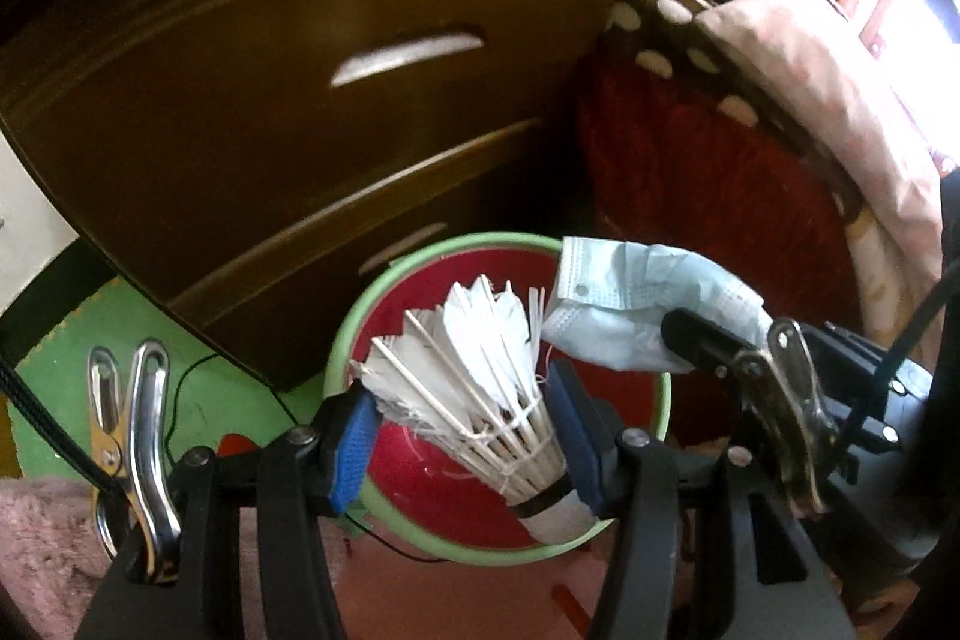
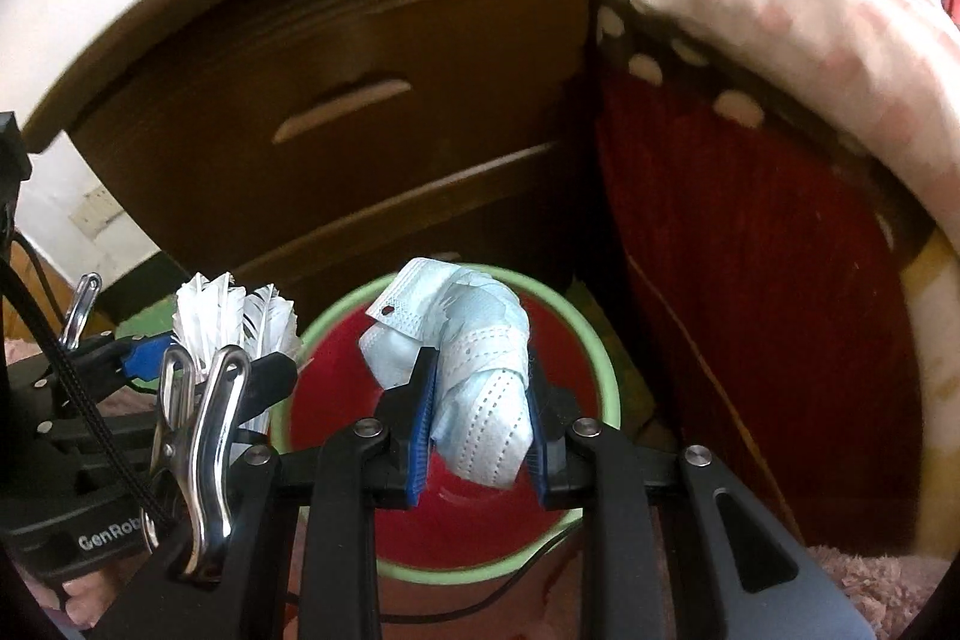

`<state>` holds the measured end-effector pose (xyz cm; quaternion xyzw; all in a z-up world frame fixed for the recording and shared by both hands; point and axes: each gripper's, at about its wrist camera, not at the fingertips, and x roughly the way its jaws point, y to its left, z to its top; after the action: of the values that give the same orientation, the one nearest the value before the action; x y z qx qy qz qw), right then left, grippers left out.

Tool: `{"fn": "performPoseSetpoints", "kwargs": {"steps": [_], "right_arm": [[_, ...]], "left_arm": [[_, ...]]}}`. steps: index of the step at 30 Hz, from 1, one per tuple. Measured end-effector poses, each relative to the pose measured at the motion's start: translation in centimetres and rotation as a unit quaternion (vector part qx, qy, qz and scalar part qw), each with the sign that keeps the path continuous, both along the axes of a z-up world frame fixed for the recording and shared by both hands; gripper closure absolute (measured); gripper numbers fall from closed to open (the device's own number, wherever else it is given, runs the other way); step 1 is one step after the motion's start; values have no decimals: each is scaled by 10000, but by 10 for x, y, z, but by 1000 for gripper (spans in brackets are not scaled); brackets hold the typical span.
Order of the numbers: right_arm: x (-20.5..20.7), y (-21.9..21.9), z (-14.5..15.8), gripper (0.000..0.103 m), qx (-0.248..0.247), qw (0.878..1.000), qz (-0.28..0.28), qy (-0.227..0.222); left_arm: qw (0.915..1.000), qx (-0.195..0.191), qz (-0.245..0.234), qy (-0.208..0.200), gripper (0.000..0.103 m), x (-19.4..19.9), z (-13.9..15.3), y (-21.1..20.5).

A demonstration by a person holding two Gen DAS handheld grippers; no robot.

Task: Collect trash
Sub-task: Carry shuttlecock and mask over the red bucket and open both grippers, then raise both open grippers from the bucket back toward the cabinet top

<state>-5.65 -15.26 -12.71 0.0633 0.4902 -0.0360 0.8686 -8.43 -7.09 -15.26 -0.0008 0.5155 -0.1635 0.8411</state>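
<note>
left claw [image 1: 462,436] grips shuttlecock [image 1: 480,376] | right claw [image 2: 480,436] clamps face mask [image 2: 474,376] | bin [image 2: 591,352] just below both — drop pending, nothing binned

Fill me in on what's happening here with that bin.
A person is collecting trash with a gripper in each hand. The left gripper is shut on a white shuttlecock, and the right gripper is shut on a crumpled blue face mask. Both pieces hang over the open red bin with the green rim, which stands in front of a brown drawer cabinet. Neither piece has been dropped in yet.
</note>
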Motion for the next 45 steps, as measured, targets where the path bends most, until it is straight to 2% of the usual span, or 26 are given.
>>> {"fn": "performPoseSetpoints", "kwargs": {"steps": [8, 14, 21, 26, 29, 31, 34, 37, 45], "right_arm": [[11, 2, -24, 77, 53, 9991, 25, 427], [15, 1, -32, 77, 220, 9979, 10, 610], [14, -1, -40, 76, 371, 9972, -77, 641], [24, -7, -50, 73, 444, 9967, -148, 656], [23, -9, -50, 69, 460, 9969, -208, 604], [21, -10, -48, 63, 537, 9966, -258, 568], [20, -12, -47, 55, 611, 9962, -336, 514], [18, -10, -43, 51, 621, 9964, -326, 465], [15, -9, -36, 50, 738, 9966, -209, 292]], "left_arm": [[9994, 16, 159, 318, 46, 11, -31, 2], [9986, -2, 243, 471, 46, 16, -47, 3], [9987, -11, 133, 494, 44, 17, -51, -2], [9985, 143, 92, 524, 43, 18, -57, -6], [9979, 107, 142, 630, 43, 20, -60, -6], [9978, 102, 161, 642, 43, 20, -61, -5], [9980, 144, 171, 592, 41, 18, -58, -5], [9983, 196, 148, 525, 41, 16, -56, -5], [9988, 346, 157, 295, 41, 9, -46, -5]]}}
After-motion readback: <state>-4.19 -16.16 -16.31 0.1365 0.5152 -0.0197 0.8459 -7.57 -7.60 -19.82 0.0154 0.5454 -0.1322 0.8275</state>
